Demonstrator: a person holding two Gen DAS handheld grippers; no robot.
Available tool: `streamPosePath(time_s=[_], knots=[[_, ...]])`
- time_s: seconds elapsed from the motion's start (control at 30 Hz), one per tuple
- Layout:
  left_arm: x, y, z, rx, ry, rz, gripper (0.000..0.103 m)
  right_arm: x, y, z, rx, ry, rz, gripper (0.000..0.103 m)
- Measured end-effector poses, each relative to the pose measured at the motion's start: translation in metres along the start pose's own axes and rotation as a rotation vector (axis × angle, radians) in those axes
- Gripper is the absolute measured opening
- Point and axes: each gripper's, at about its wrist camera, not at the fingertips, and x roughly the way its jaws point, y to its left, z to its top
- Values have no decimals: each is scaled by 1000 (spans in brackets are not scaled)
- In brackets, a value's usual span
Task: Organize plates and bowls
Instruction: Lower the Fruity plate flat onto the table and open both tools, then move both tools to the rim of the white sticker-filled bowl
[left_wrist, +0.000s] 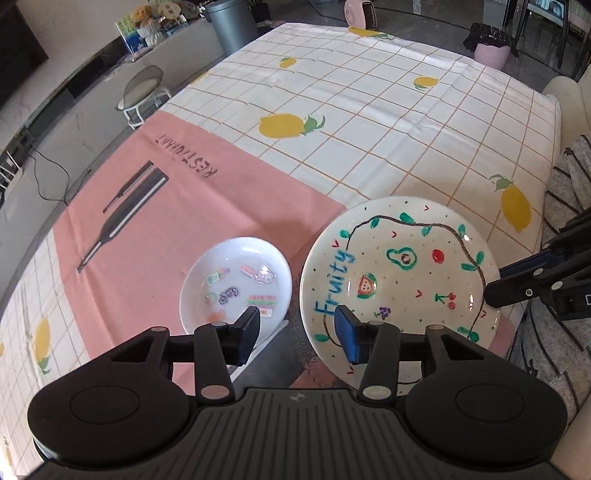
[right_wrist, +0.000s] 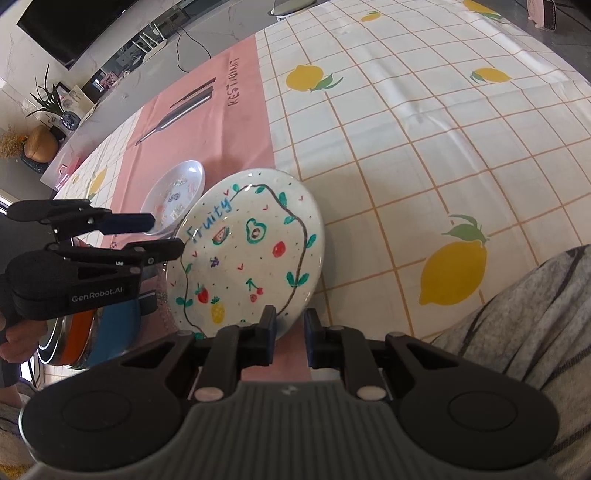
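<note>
Right wrist view: right gripper (right_wrist: 290, 325) clamped on Fruity plate (right_wrist: 251, 251) rim; left gripper (right_wrist: 168, 236) apart beside it.

A big round white plate with fruit drawings (left_wrist: 402, 273) is seen just right of a small white dish with stickers (left_wrist: 236, 280). The dish is set on a pink mat (left_wrist: 177, 221), which is laid on a lemon-print checked tablecloth (left_wrist: 369, 122).

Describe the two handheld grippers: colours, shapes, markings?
Both match: the left gripper and right gripper are matte black with a ribbed grey centre body, two round side housings, silver pivot pins, and blue pads on the fingers. White "GenRobot.AI" lettering runs along the left one's side. No cables visible.
</note>
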Motion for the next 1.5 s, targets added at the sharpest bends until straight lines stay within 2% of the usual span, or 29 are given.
streamPosePath(time_s=[0.2, 0.33, 0.43, 0.5, 0.6, 0.7, 0.9, 1.03, 1.07, 1.13, 1.2, 1.27, 1.33, 1.5], knots=[[-9, 9, 4, -59, -31, -11, 55, 1, 0, 0, -14, 3, -1, 14], [-16, 31, 6, -162, -48, -29, 55, 0, 6, -3, -53, 16, 5, 13], [-21, 44, 4, -215, -62, -41, 55, 0, 9, -5, -86, 17, 12, 8], [-24, 49, 4, -239, -73, -43, 55, 0, 8, -4, -68, 3, -1, 8], [-29, 54, 3, -260, -86, -45, 55, 1, 6, -3, -48, -5, -8, 8], [-32, 57, 3, -278, -96, -51, 55, 0, 11, -4, -80, -18, -25, 8], [-36, 61, 2, -298, -108, -53, 55, -1, 19, -3, -139, -48, -40, 15], [-40, 63, 1, -312, -114, -56, 55, 0, 20, -1, -141, -50, -69, 16], [-40, 64, 1, -314, -115, -55, 55, -1, 20, -2, -136, -54, -75, 17], [-42, 66, 1, -321, -119, -54, 55, -5, 19, -3, -125, -64, -80, 30], [-42, 68, 0, -328, -120, -55, 55, -9, 19, -4, -120, -80, -77, 35], [-43, 69, 0, -333, -120, -51, 55, -12, 21, -5, -127, -91, -86, 38], [-43, 71, -1, -340, -121, -51, 55, -14, 24, -4, -135, -101, -95, 45], [-47, 80, -4, -361, -132, -54, 55, -19, 33, -1, -144, -122, -89, 51]])
